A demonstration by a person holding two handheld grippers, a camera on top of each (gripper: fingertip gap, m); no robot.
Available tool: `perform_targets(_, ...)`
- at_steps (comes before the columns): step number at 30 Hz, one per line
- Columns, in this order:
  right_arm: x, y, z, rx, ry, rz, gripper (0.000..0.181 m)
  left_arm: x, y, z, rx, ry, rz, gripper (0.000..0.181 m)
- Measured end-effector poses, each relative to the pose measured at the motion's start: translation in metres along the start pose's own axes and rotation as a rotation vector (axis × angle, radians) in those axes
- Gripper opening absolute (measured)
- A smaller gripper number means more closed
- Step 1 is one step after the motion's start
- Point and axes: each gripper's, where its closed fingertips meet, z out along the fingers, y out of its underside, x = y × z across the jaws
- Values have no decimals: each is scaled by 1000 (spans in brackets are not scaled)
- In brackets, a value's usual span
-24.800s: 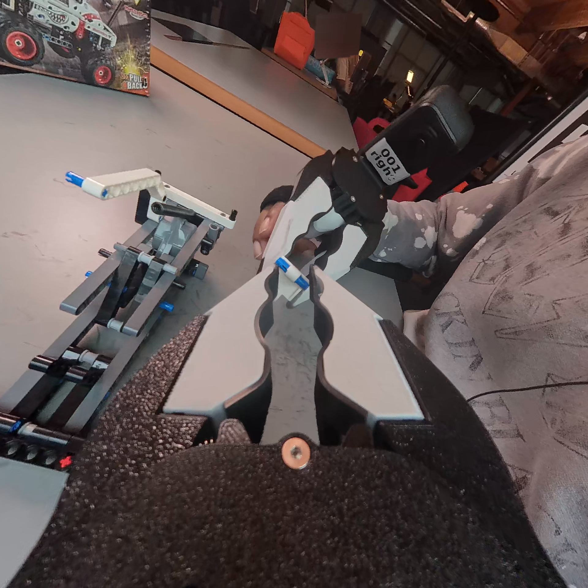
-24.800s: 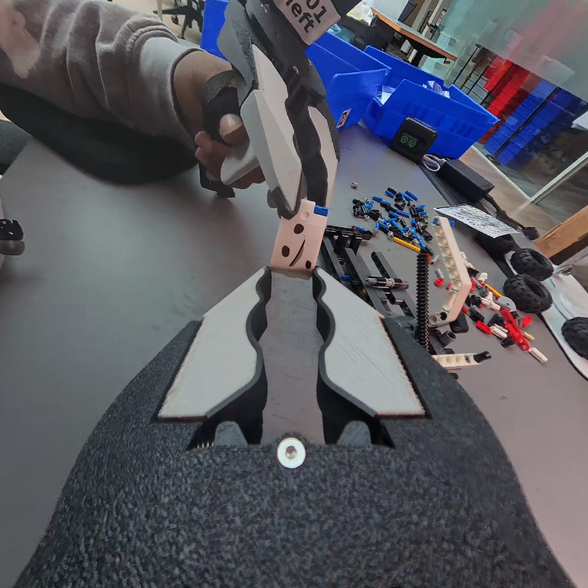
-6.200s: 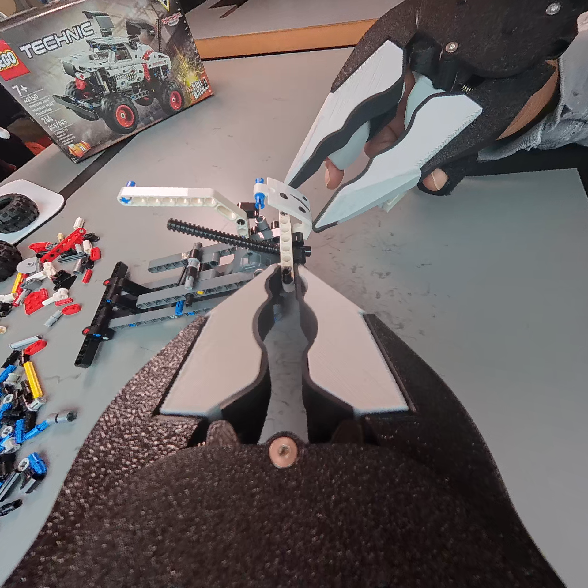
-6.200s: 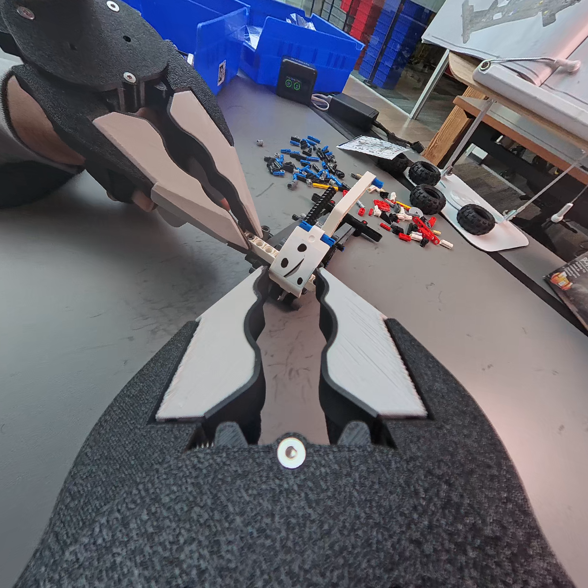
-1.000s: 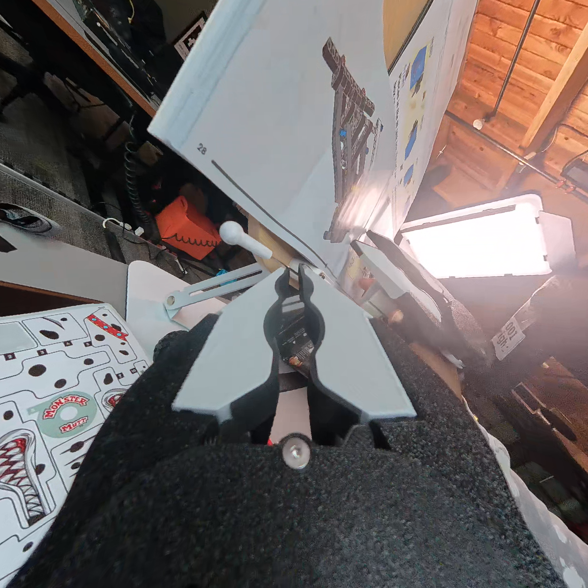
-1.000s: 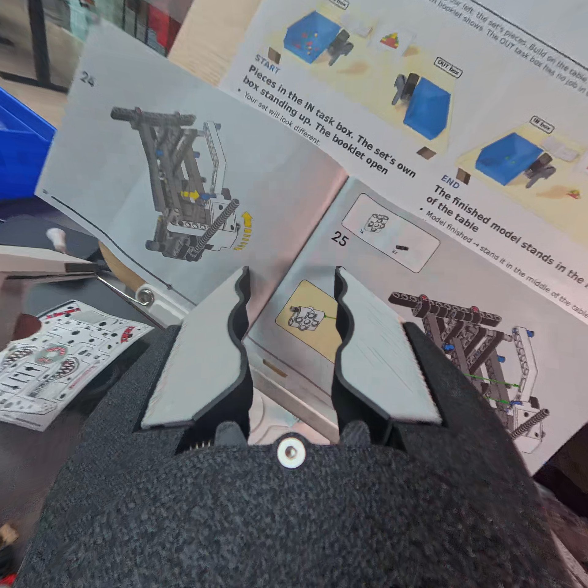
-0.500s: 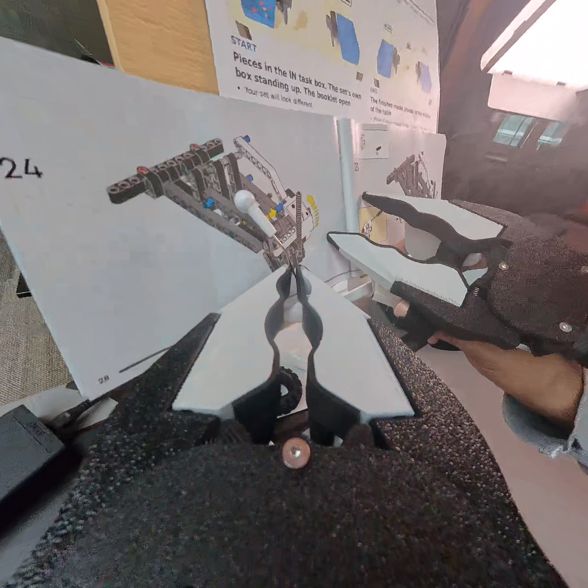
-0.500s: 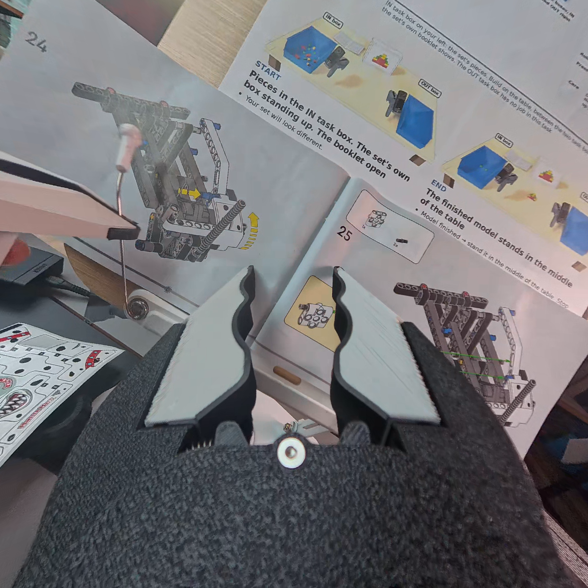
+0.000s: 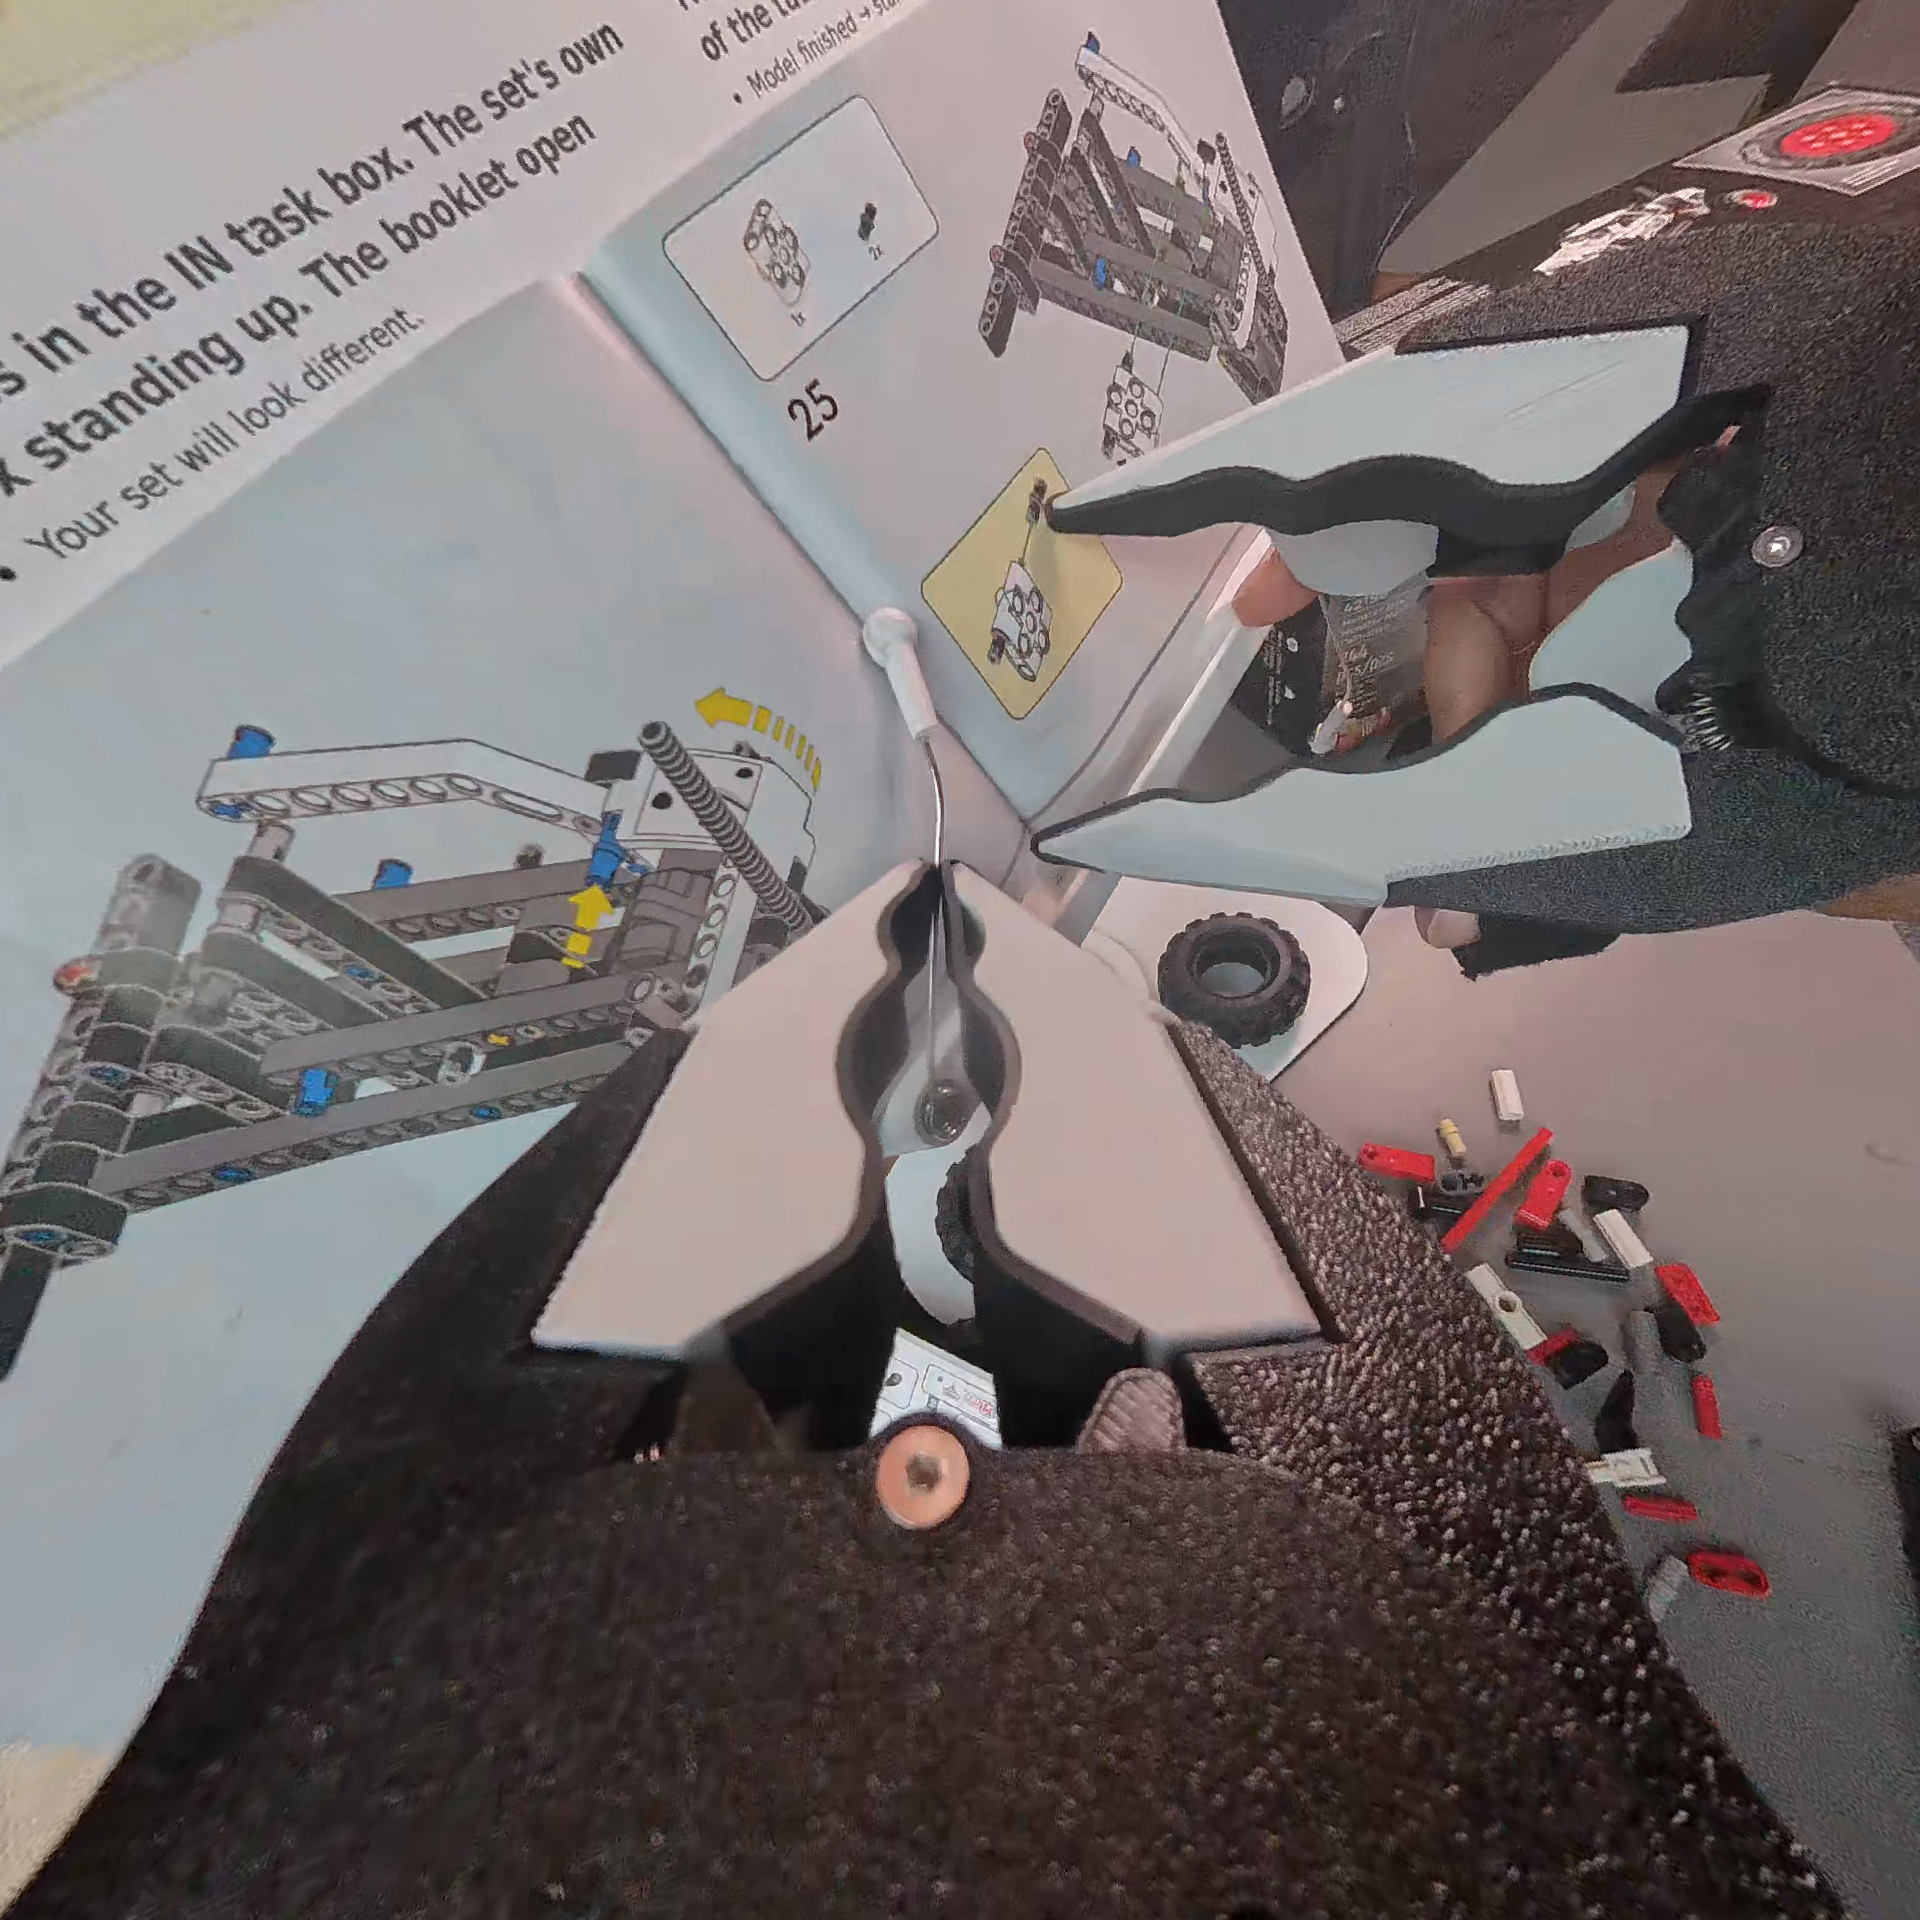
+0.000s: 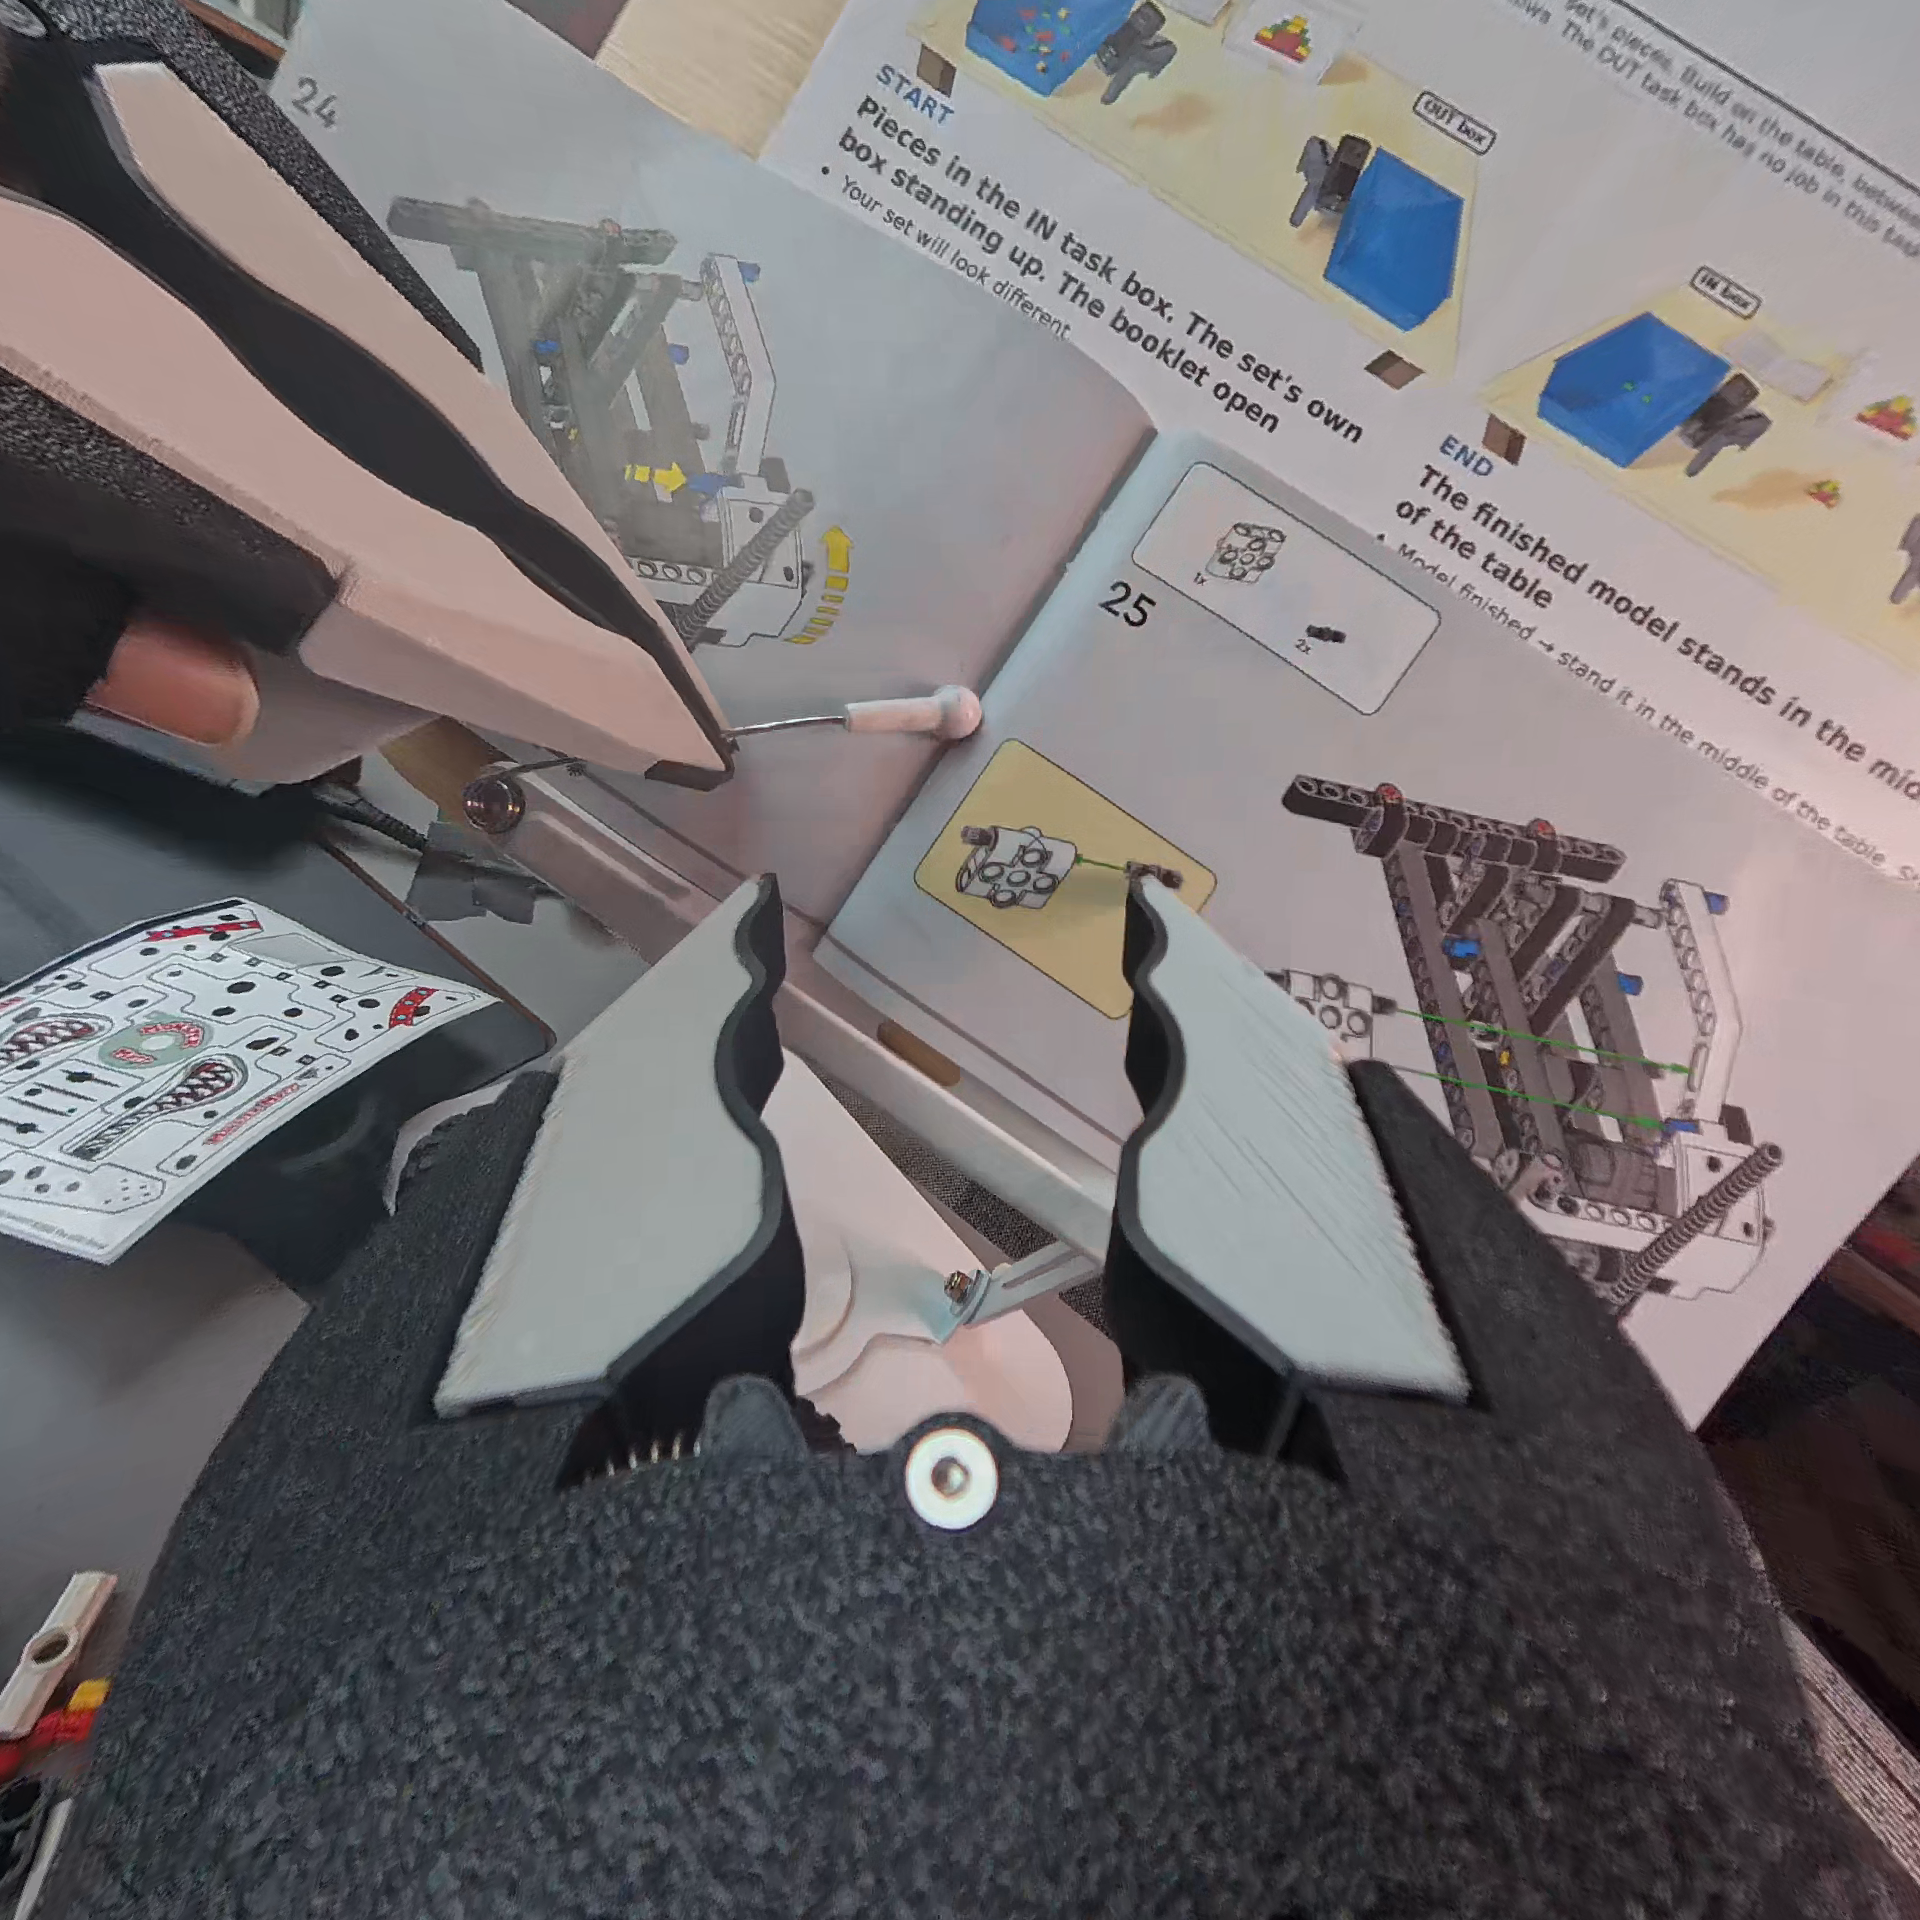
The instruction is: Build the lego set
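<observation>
The instruction booklet (image 10: pixel 1039 582) is propped open on a stand just ahead of both sets of fingers, filling most of each view, with a printed instruction sheet (image 10: pixel 1558 208) seen behind it. The left gripper (image 9: pixel 940 873) is closed right down on the thin wire of the stand's page-holder arm (image 9: pixel 914 707); the wire runs out between the fingertips, and its white rounded tip is pressed against the booklet's centre fold, just beyond the fingers. In the right wrist view the same arm (image 10: pixel 894 717) is seen sticking out of the left fingers toward the fold.

The right gripper (image 10: pixel 951 904) is held wide open with nothing between its fingers. One fingertip is right at the yellow inset on the right-hand page, though whether it's actually touching the paper can't be told. The other fingertip is lower, near the stand's ledge.

A sticker sheet (image 10: pixel 187 1049) is lying on the dark surface (image 9: pixel 1662 1039) off to the left of the right fingers. A black tyre (image 9: pixel 1231 977) is sat on a white tray just right of the left fingertips, under the right gripper. Further right of the left fingers, a scatter of small loose Lego pieces (image 9: pixel 1558 1247), mostly red, black and white, is spread on the surface.
</observation>
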Motion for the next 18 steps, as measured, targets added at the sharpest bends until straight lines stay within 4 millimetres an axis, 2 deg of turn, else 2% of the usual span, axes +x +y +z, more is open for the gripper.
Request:
perform_targets(7, 5, 5, -4, -13, -8, -1, 66, 2, 0, 0, 8, 19, -48, 3)
perform_targets(11, 1, 5, -10, -12, -32, 18, 66, 9, -2, -6, 45, 68, -155, 22)
perform_targets(14, -1, 4, -28, 8, -69, 99, 66, 3, -5, -18, 133, 21, -228, 18)
perform_targets(18, 1, 6, -63, 32, -119, 259, 65, 1, 0, -32, 186, -31, -291, 20)
